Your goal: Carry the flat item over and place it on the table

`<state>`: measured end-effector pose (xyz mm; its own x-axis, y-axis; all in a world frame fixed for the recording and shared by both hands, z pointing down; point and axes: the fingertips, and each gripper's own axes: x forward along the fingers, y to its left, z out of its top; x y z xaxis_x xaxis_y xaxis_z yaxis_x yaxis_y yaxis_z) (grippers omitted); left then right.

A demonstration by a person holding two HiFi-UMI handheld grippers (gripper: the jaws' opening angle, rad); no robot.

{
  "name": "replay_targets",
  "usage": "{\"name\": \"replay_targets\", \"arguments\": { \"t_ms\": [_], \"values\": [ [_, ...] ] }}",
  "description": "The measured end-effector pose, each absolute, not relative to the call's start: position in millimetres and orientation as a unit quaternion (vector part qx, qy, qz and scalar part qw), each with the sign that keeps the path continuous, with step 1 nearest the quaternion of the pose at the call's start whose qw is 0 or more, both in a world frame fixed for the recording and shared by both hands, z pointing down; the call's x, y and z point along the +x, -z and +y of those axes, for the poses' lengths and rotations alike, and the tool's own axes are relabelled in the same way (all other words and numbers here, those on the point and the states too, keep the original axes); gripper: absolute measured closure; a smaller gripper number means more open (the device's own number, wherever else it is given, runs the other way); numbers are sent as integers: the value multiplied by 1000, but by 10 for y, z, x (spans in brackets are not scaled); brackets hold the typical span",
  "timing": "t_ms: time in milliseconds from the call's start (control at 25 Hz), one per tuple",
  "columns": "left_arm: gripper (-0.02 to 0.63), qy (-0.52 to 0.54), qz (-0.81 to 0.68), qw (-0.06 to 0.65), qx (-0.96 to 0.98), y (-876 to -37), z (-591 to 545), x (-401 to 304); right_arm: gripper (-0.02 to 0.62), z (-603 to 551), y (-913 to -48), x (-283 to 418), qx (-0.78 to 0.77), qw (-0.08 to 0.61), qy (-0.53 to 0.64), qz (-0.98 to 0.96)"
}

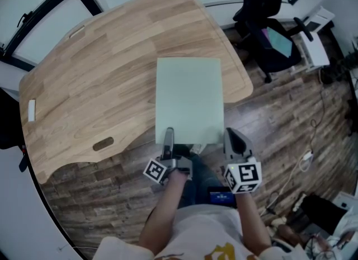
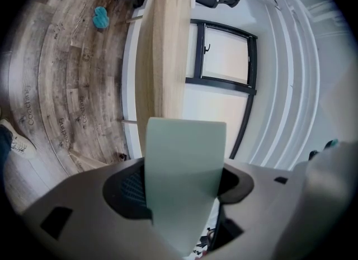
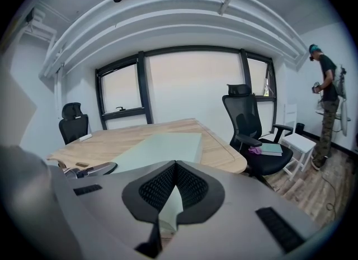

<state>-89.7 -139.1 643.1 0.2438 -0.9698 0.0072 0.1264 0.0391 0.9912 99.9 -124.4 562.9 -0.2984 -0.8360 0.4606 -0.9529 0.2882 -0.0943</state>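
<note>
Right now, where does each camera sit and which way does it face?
Head view: on the person's head, facing steeply down at the green sheet and wooden table; forearms, left gripper, right gripper show.
Left gripper view: on that gripper, rolled sideways, facing the table edge; its jaws clamp the sheet.
Right gripper view: on that gripper, level, facing across the table to windows; its jaws clamp the sheet.
Shared: sheet and table.

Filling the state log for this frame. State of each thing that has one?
green sheet: flat, unfolded, gripped at its near edge, mostly over the table; contact with the table unclear.
left hand-held gripper: shut on the green sheet.
right hand-held gripper: shut on the green sheet.
table: upright; green sheet not yet released on it.
office chair: upright, nobody in it, teal item on the seat.
</note>
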Motion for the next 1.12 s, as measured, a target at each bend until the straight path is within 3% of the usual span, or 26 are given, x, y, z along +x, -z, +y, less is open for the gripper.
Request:
{"name": "replay_targets", "arguments": {
  "t_ms": [920,1120],
  "values": [
    [310,433,-461,584,509,-6506,-1546,-891,597,-1329,-5652,995,556,162,-186,-794],
    [261,415,-475,594,498,-6573,-1516,-904,597,-1319,-5595,979,555,157,-182,-796]
  ]
}}
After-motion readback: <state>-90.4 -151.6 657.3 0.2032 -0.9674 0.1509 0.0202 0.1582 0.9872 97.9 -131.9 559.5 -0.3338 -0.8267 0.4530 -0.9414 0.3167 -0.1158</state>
